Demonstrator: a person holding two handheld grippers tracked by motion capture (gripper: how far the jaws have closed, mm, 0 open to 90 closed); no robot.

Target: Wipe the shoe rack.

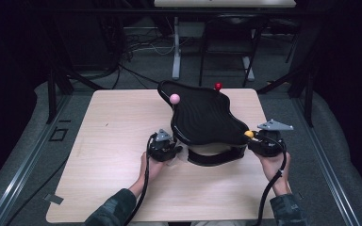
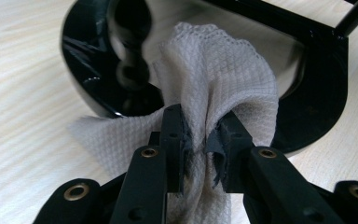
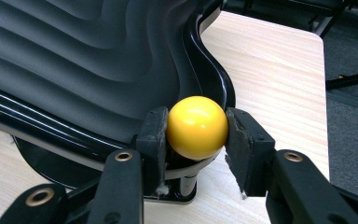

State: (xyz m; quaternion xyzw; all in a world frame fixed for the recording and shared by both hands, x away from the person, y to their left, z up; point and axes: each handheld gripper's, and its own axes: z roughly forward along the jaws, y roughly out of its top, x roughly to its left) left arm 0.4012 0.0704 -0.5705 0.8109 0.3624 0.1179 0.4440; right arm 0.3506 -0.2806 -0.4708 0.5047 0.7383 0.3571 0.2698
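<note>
A glossy black wavy-topped tray [image 1: 202, 115] on a black stand sits in the middle of the wooden table [image 1: 113, 141]. Three ball knobs rise from its rim: pink [image 1: 174, 98], red [image 1: 218, 86] and yellow [image 1: 249, 134]. My right gripper [image 1: 259, 141] is shut on the yellow ball [image 3: 197, 127] at the tray's near right corner, a pad on each side of it. My left gripper [image 1: 169, 151] sits at the tray's near left and is shut on a bunched white waffle-weave cloth [image 2: 219, 88]. The cloth presses against the glossy black underside of the tray [image 2: 98, 60].
The curved black stand base [image 1: 214, 157] rests on the table under the tray. Beyond the table's far edge stand desk legs [image 1: 176, 47], a chair frame and loose cables on a grey floor. Metal rails run along both sides of the table.
</note>
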